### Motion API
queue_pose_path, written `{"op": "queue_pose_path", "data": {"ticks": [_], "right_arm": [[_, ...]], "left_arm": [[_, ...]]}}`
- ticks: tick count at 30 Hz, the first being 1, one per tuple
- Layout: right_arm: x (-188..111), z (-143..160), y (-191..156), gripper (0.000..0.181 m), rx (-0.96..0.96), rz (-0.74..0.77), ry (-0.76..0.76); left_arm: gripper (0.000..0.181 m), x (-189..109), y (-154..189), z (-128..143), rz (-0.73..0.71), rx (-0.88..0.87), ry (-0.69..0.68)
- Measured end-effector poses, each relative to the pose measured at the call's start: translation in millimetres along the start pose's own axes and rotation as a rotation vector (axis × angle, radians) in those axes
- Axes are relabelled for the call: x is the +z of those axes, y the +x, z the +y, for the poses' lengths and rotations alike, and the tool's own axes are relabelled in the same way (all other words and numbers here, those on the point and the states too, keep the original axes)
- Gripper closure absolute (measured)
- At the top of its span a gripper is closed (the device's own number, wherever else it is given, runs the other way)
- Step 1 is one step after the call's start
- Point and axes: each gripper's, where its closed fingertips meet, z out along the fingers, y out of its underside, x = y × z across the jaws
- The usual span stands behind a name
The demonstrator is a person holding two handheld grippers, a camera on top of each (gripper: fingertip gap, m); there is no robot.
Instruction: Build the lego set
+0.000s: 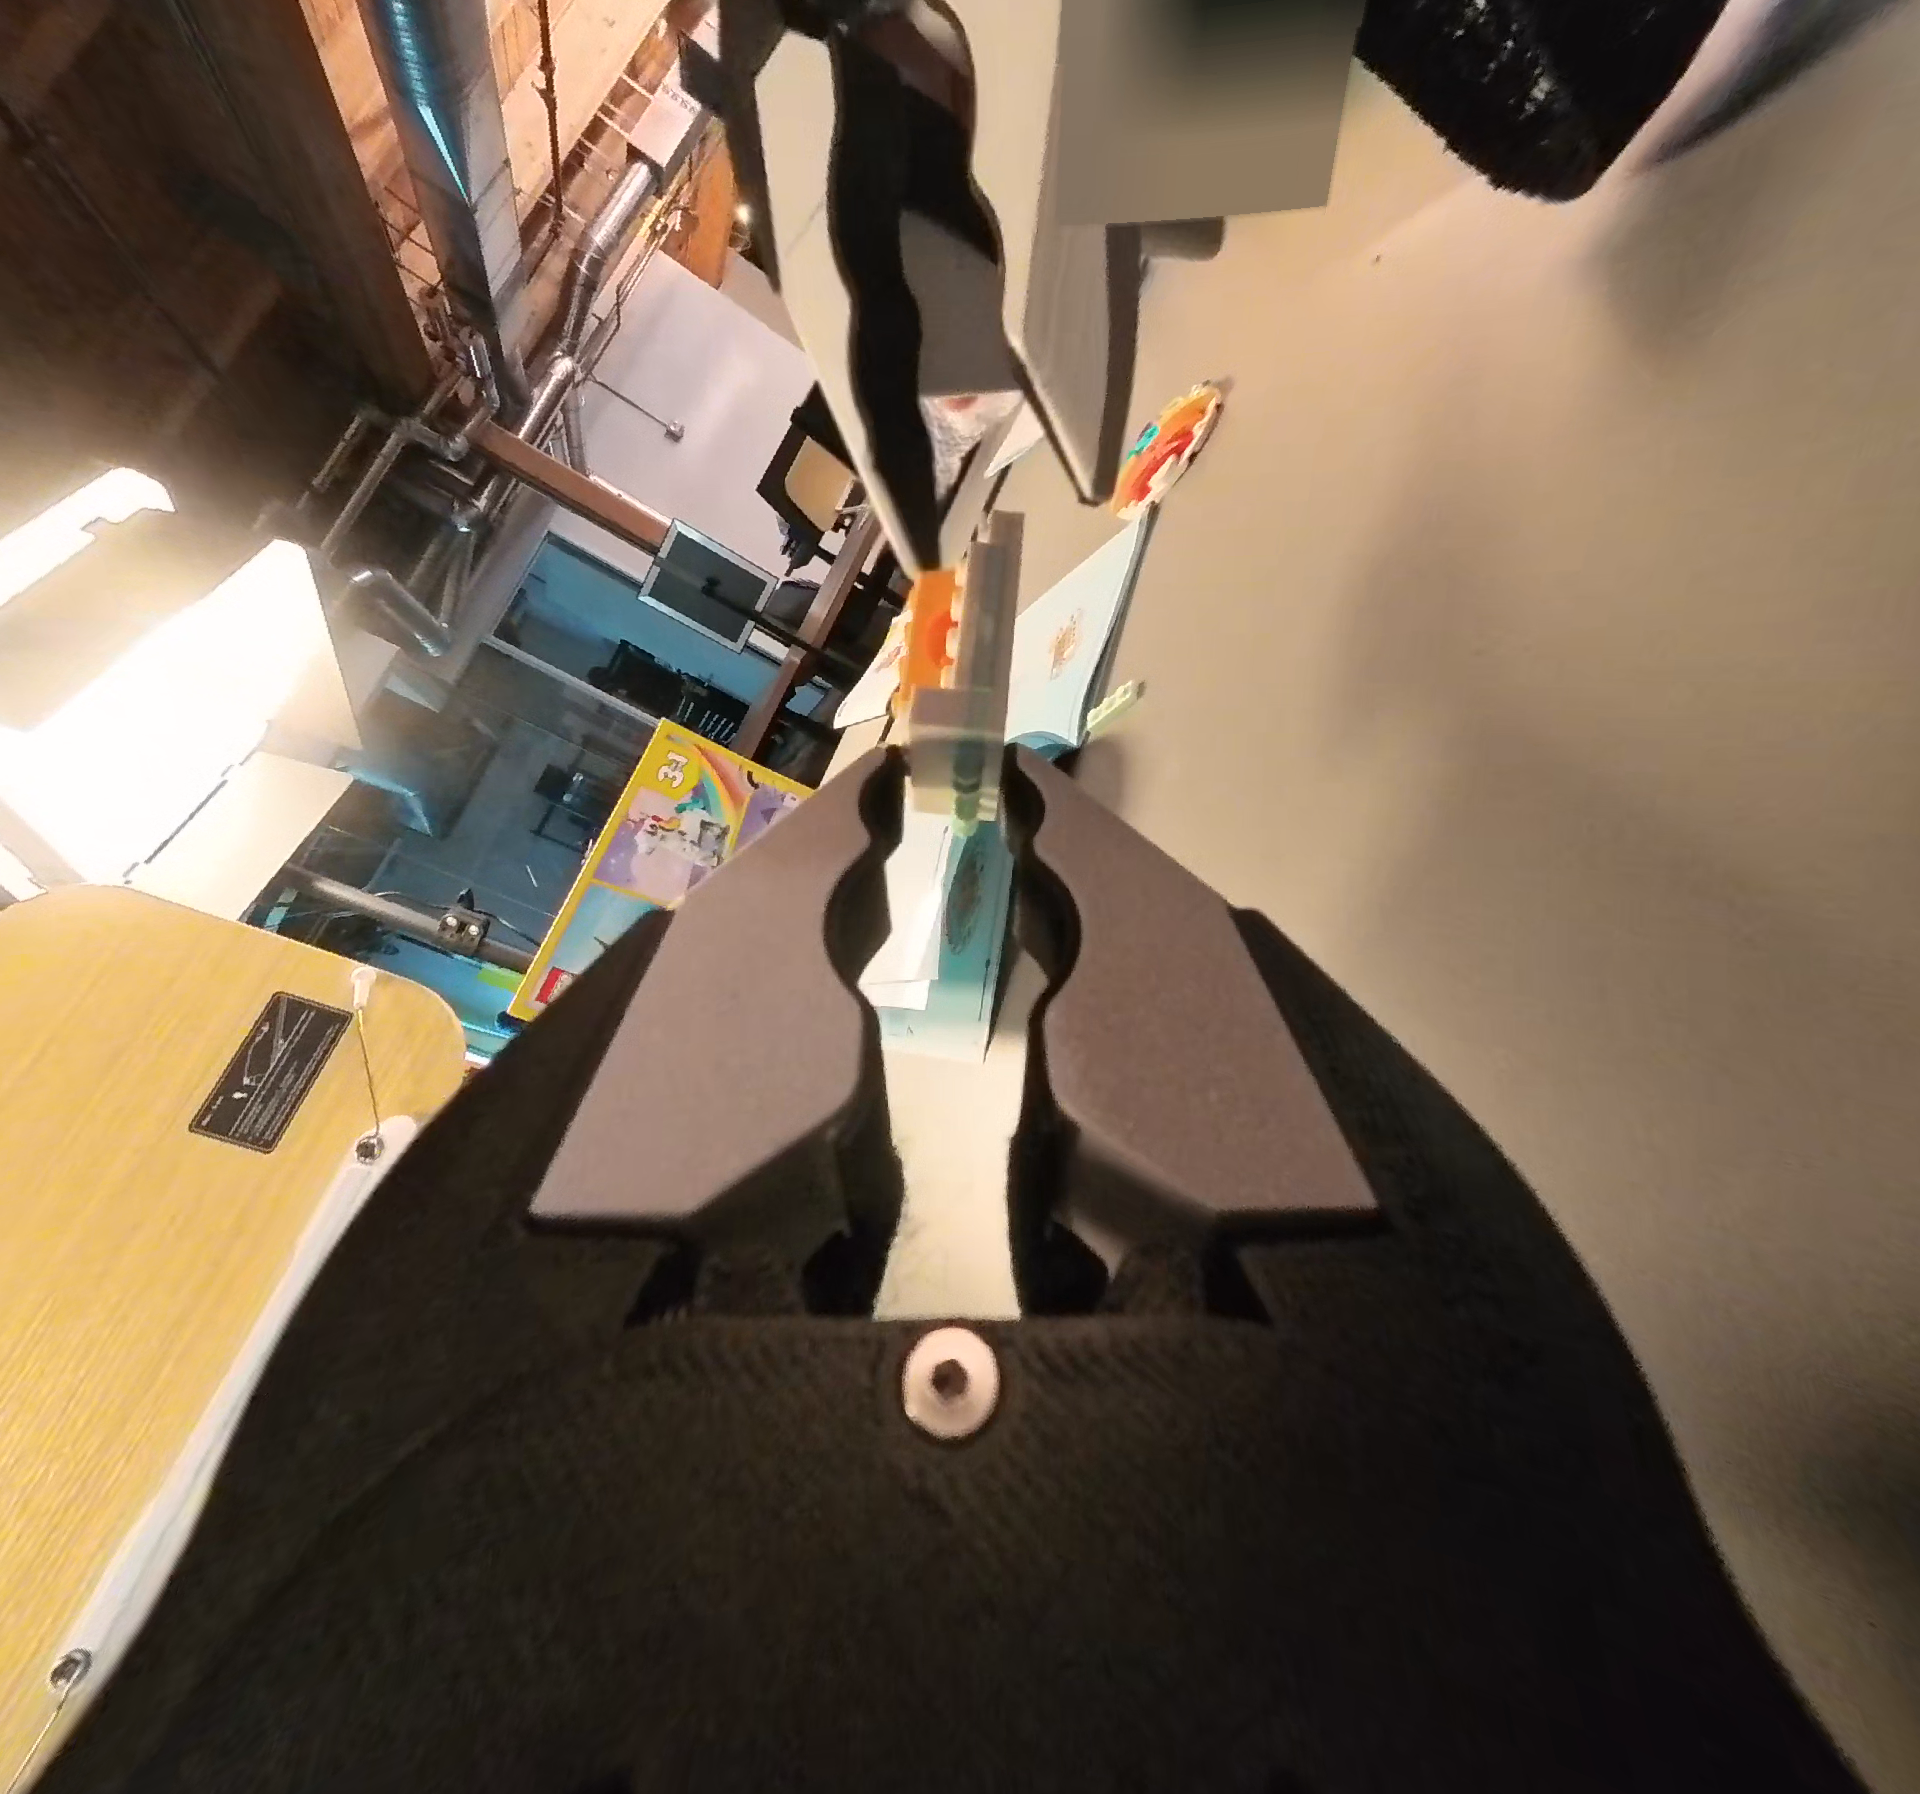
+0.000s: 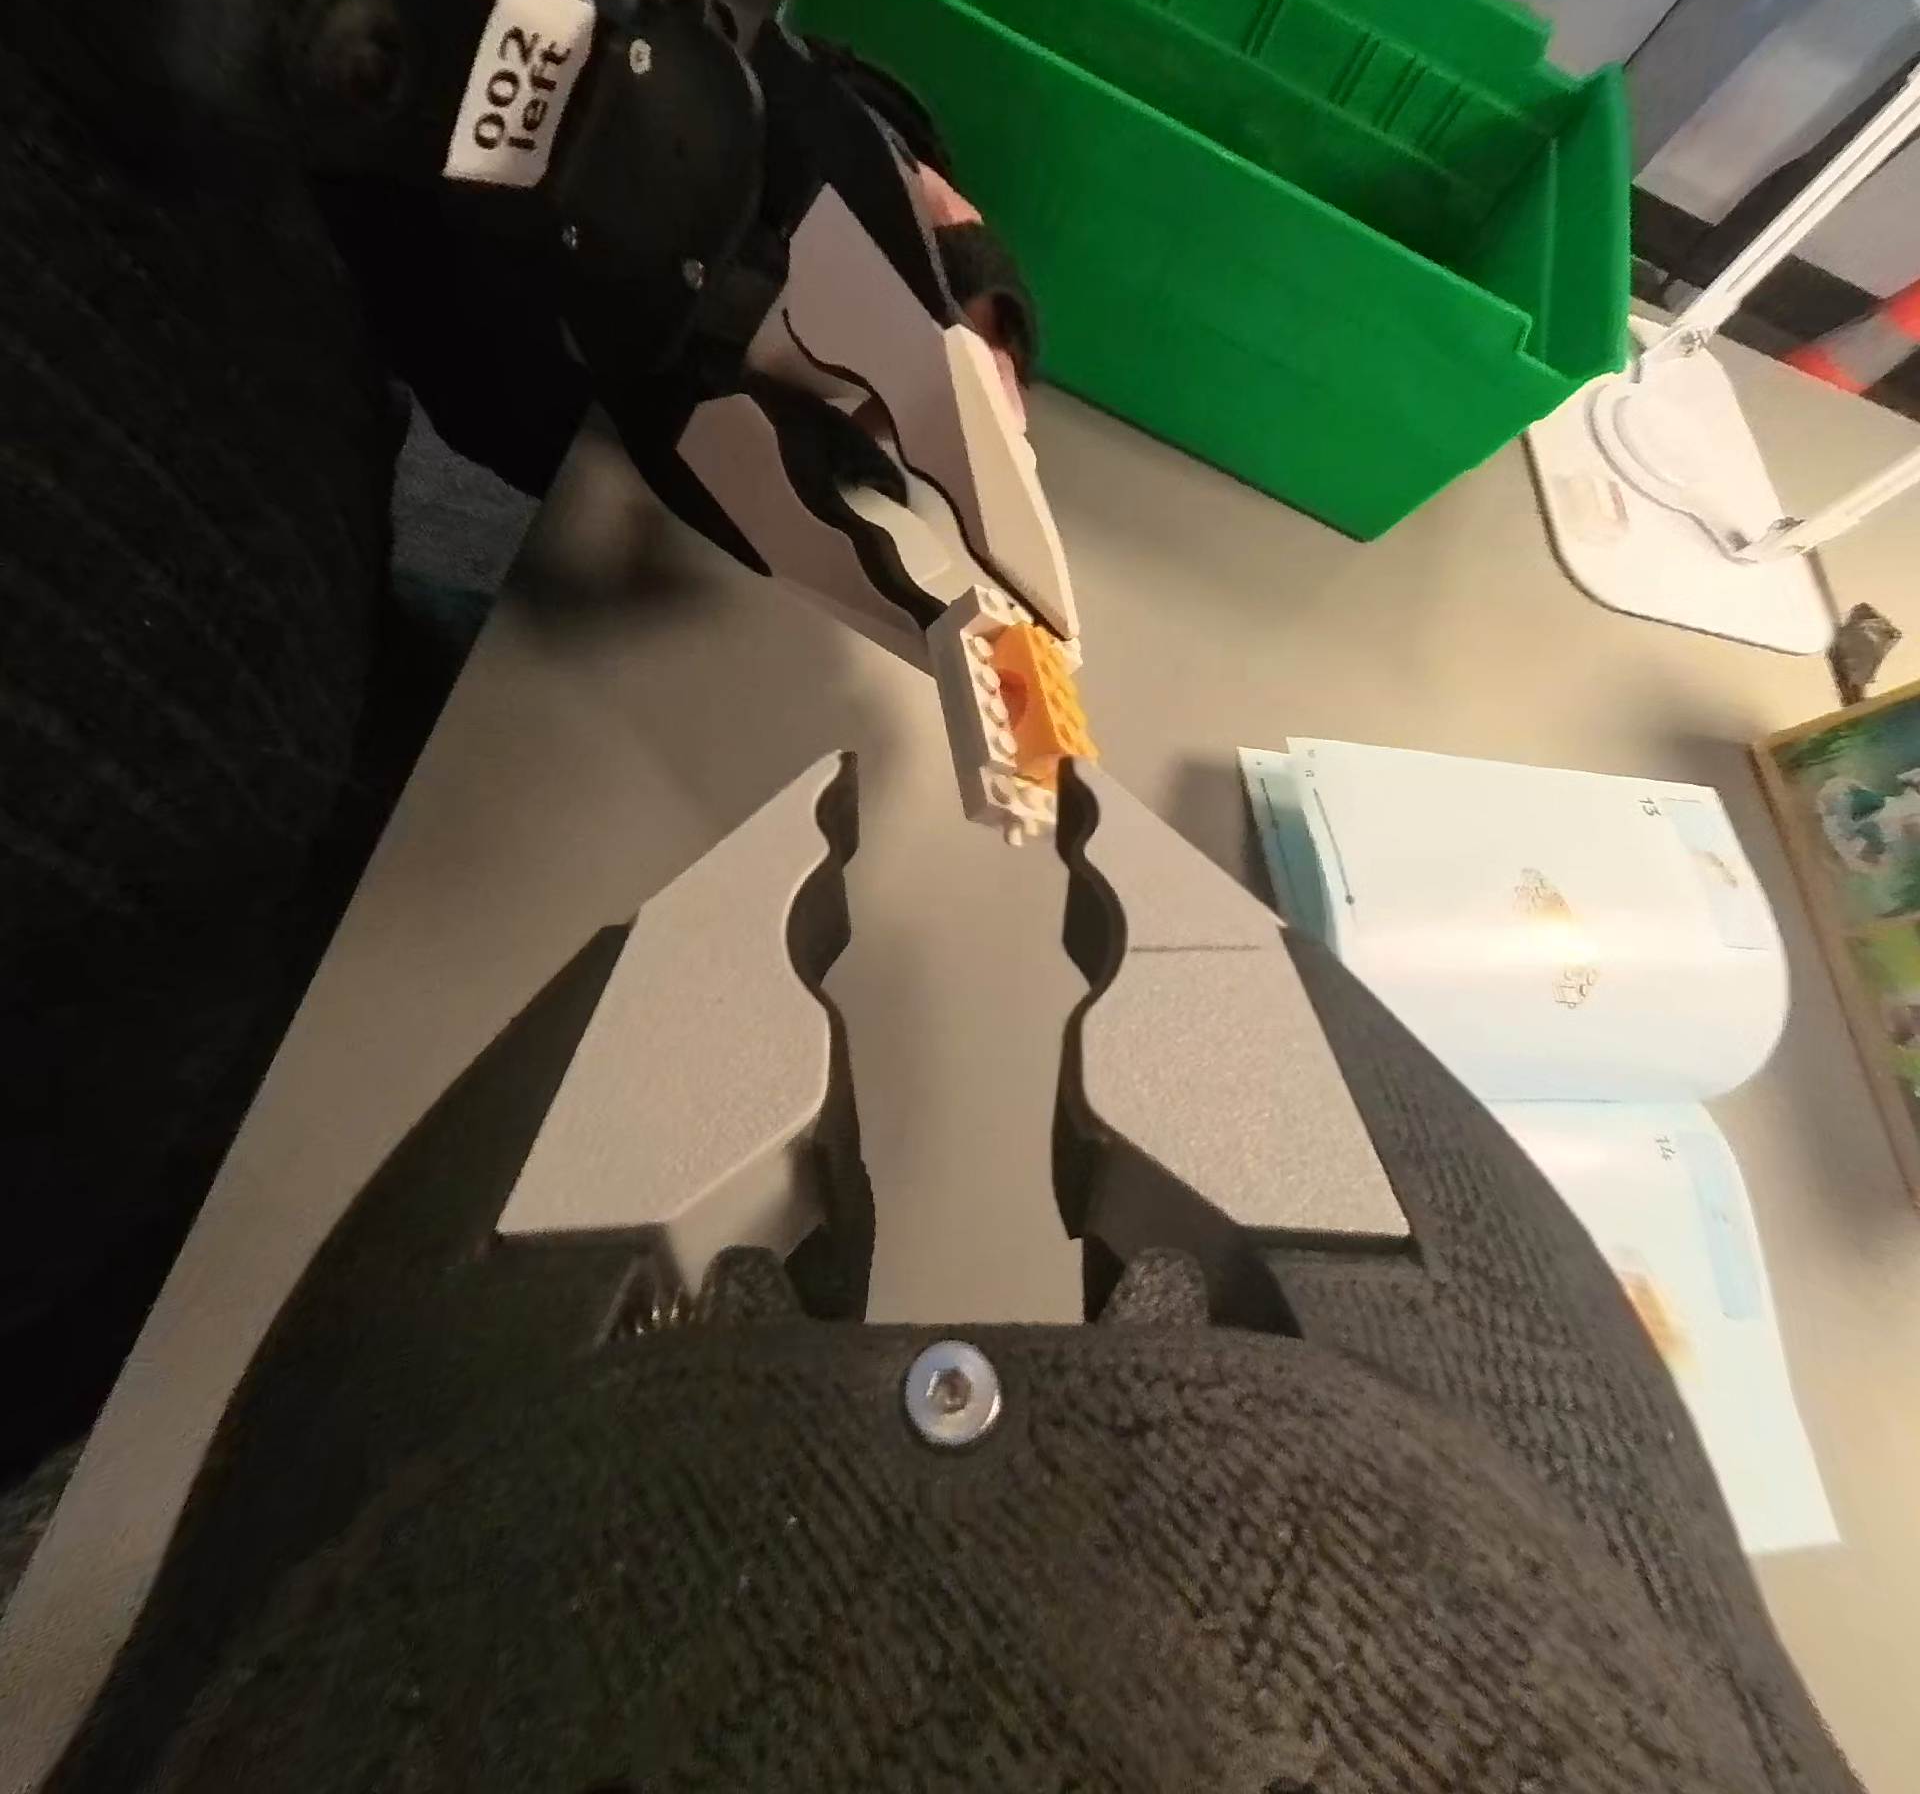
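— Between the two grippers, above the bench (image 2: pixel 727 809), hangs the small lego assembly (image 2: pixel 1013 716): a white studded plate with an orange brick on it.

— So how far along is the build?

— Early, I'd judge; only a few pieces are joined, and the instruction booklet (image 2: pixel 1507 923) lies open beside it.

— And the grippers?

— The left gripper (image 2: pixel 997 606) reaches in from the far side, fingers pinching one end of the assembly. The right gripper (image 2: pixel 961 778) points up at it, fingers spread, one tip touching the orange brick.

— Anything else?

— A green bin (image 2: pixel 1247 290) behind.
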Motion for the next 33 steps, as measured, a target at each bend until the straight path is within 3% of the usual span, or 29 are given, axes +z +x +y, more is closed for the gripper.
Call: {"op": "queue_pose_path", "data": {"ticks": [4, 8, 11, 18, 26, 31, 33], "right_arm": [[3.9, 4.1, 9.1, 0.133, -0.239, 0.130, -0.074], [12.5, 8.4, 7.3, 0.147, -0.542, 0.216, -0.172], [13.2, 8.5, 12.6, 0.160, -0.642, 0.270, -0.205], [14.1, 15.7, 18.7, 0.161, -0.840, 0.347, -0.320], [14.3, 16.3, 18.7, 0.163, -0.941, 0.421, -0.350], [16.8, 21.0, 18.8, 0.161, -0.786, 0.378, -0.328], [18.1, 20.4, 15.5, 0.145, -0.736, 0.349, -0.311]], "left_arm": [[0.164, 0.6, 2.4, -1.1, 0.013, -0.003, 0.004], [0.164, 0.6, 4.1, -1.1, 0.031, -0.023, 0.008], [0.164, 0.8, 6.2, -1.1, 0.042, -0.024, 0.007], [0.164, 0.0, 7.9, -3.8, 0.094, -0.133, 0.031], [0.164, 0.3, 9.7, -2.1, 0.095, -0.113, 0.020], [0.164, 2.3, 11.9, 0.4, 0.089, -0.078, -0.005], [0.164, 2.3, 9.0, -0.5, 0.073, -0.076, 0.000]]}}
